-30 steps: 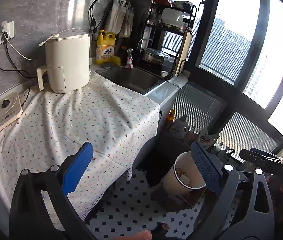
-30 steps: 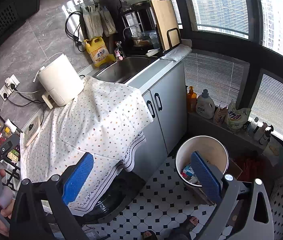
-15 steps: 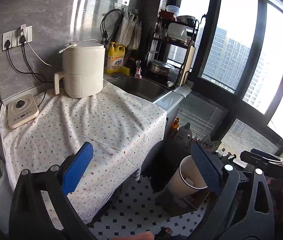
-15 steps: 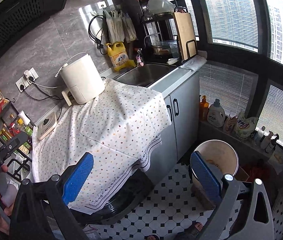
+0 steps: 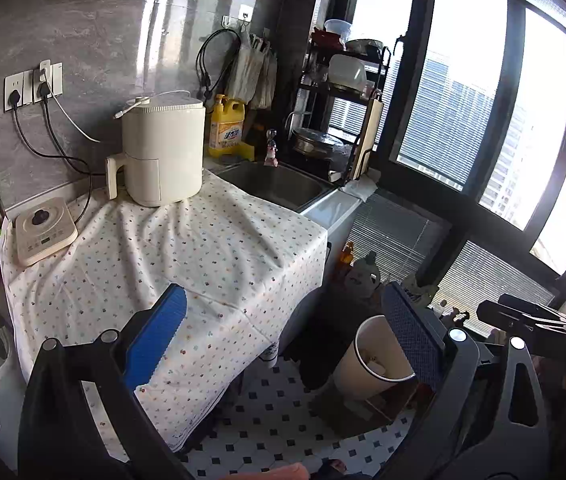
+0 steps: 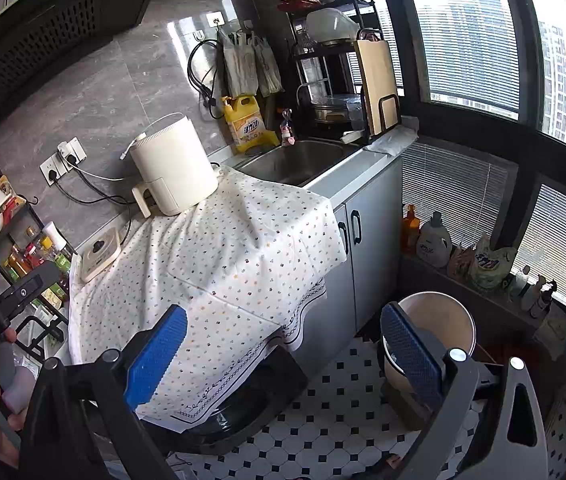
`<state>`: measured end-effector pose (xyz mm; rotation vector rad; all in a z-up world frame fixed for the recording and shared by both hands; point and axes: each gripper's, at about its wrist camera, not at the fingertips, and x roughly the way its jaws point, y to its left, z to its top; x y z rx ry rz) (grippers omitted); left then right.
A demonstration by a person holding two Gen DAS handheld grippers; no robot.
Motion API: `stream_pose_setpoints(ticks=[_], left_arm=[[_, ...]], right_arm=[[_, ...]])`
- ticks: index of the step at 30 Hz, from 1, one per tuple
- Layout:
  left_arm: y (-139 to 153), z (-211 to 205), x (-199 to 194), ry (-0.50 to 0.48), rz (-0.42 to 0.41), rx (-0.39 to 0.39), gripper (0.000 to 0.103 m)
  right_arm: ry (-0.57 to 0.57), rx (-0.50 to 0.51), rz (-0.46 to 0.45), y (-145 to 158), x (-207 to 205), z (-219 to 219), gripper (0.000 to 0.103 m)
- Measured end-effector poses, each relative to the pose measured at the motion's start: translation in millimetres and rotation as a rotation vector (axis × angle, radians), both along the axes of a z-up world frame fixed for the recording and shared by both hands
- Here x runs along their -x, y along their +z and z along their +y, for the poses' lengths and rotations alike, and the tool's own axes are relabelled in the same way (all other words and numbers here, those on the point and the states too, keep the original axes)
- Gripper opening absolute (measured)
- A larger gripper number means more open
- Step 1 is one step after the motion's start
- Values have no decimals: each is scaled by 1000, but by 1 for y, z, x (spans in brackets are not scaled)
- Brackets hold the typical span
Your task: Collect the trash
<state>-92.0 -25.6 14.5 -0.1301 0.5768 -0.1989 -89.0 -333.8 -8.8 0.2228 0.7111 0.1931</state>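
Observation:
A cream trash bin [image 5: 367,360] stands on the tiled floor at the lower right, beside the counter; white scraps lie inside it. It also shows in the right wrist view [image 6: 439,328], partly behind my right pad. My left gripper [image 5: 283,340] is open and empty, held above the counter's edge and the floor. My right gripper [image 6: 283,348] is open and empty, held higher over the same corner. The spotted cloth [image 5: 187,248] on the counter carries no loose trash that I can see.
A white air fryer [image 5: 159,152] and a small scale [image 5: 43,230] sit on the cloth. A sink [image 5: 275,186], a yellow detergent jug [image 5: 229,128] and a dish rack [image 5: 339,112] lie behind. Bottles line the window ledge [image 6: 483,256]. A spice rack [image 6: 23,264] stands at left.
Both grippers have risen and pulled back from the bin, so the counter and wall show more and the bin sits lower and smaller. Both stay open and empty.

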Motion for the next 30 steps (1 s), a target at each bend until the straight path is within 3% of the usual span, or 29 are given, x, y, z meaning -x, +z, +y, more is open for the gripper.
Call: stream_pose_setpoints(ticks=[30], left_arm=[[-1,-1,-5,7,0,0,97]], right_arm=[[7,8,-7,4,-4,3,95]])
